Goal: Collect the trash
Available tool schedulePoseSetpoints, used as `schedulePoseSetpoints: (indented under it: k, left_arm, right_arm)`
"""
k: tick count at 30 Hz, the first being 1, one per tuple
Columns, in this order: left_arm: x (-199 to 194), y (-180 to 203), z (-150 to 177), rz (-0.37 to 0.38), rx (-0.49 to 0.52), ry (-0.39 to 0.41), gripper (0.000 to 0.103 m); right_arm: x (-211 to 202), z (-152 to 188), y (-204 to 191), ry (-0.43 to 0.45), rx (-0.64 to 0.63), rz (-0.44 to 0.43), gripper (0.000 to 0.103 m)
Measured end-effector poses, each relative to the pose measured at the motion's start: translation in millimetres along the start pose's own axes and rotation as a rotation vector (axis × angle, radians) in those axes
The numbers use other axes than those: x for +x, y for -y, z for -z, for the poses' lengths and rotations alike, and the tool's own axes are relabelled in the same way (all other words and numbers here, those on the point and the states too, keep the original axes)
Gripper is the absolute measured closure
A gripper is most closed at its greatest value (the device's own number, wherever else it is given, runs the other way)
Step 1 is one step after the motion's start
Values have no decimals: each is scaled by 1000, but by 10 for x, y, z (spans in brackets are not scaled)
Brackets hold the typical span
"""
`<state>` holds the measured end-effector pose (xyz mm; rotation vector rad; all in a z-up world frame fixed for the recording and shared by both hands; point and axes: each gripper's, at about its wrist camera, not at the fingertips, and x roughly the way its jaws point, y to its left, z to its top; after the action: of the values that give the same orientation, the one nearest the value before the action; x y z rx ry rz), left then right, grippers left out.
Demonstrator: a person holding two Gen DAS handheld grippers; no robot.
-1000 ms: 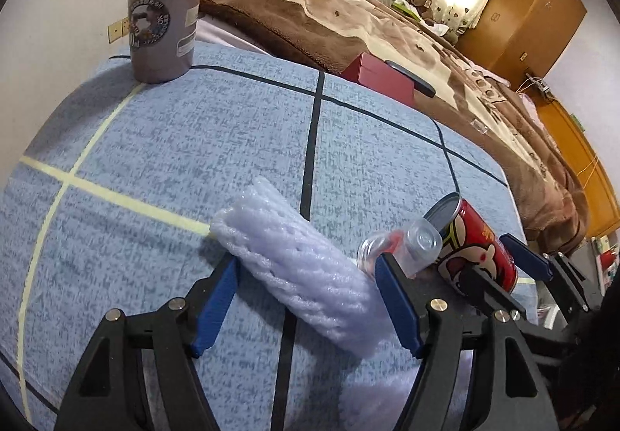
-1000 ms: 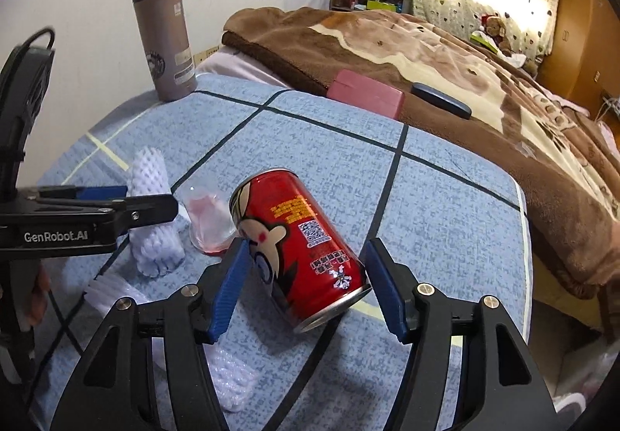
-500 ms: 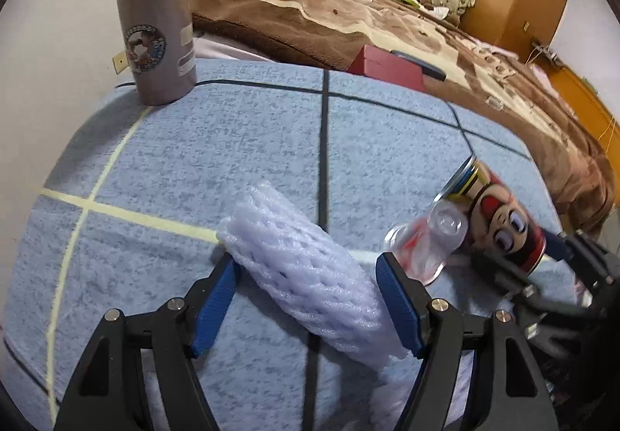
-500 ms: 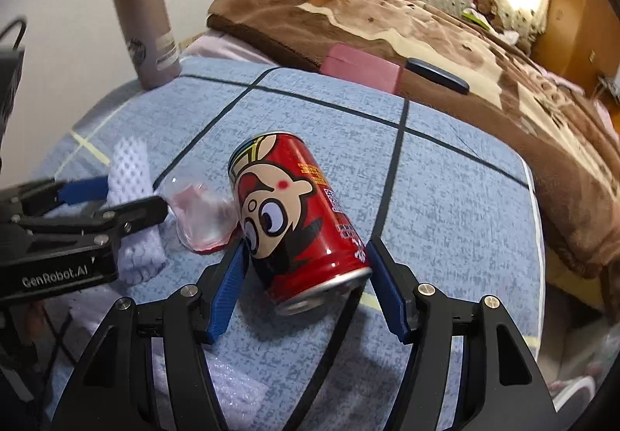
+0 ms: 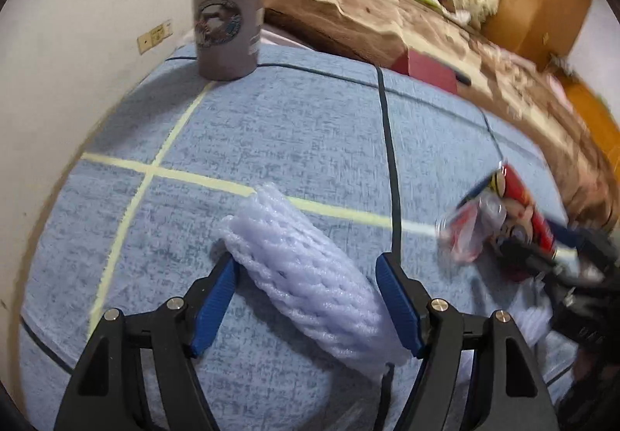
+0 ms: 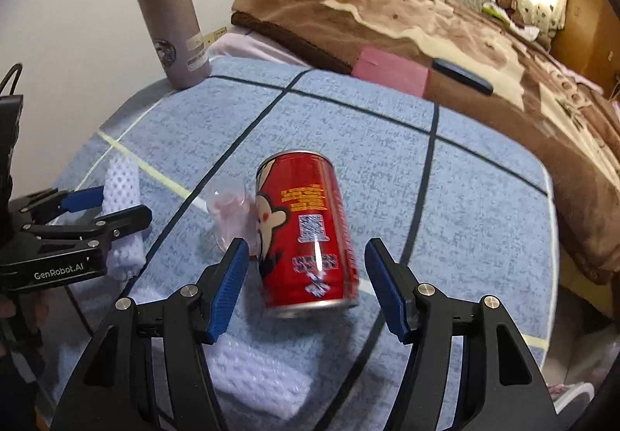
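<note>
Left claw (image 5: 306, 295): your fingers are spread wide, one on each side of the white foam net sleeve (image 5: 310, 276). Left blue pad (image 5: 215, 303) sits at the sleeve's edge; whether it touches cannot be told. Right pad stands just clear.
Foam net sleeve: lies on the blue surface (image 5: 271, 128), angled across a pale yellow line, near end between your left fingers. In the right wrist view it shows at far left (image 6: 124, 214), partly behind the left claw (image 6: 93, 208).
Tumbler (image 5: 228, 0): grey-brown, upright at the far left corner of the surface, close to the wall; dark lid seen in the right wrist view (image 6: 168, 20).
Clear plastic cup (image 6: 228, 214): on its side, pinkish residue inside, touching the left side of the red can (image 6: 306, 229).
Red can: lying on the surface, cartoon face print, bottom rim toward your right wrist camera. Blurred in the left wrist view (image 5: 515, 206).
Right claw (image 6: 306, 283): open, blue pads either side of the can's near end, a gap showing on both sides, nothing gripped.
Second foam piece (image 6: 255, 376): white, flat on the surface under the right claw.
Bed (image 6: 465, 43): brown blanket, beyond the surface; pink box (image 6: 391, 70) and dark flat object (image 6: 461, 74) lie on it near the surface's far edge.
</note>
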<state>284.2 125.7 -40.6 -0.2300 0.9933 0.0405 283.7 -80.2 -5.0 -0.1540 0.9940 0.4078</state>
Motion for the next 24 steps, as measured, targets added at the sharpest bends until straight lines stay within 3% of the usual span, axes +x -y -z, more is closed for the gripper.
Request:
schedulePoseSetpoints:
  k: [4,6,15,20,24]
  left_arm:
    - [26,27,-11,9,-14,18,33]
    - [27,48,-12,38,-20,28,44]
    - [41,209,11,120,-10,28,66]
    - [29,369,66,139,43,15,68]
    - [43,423,62,94,75,18,66]
  right_arm:
    - [35,21,33,-6,41,-12,39]
    - [27,36,54,5,68,-3,45]
    - [-72,121,107,62,113,44,46]
    - [-137,170,188,88,162,41,46]
    - [-160,193,208,97,162,40,46]
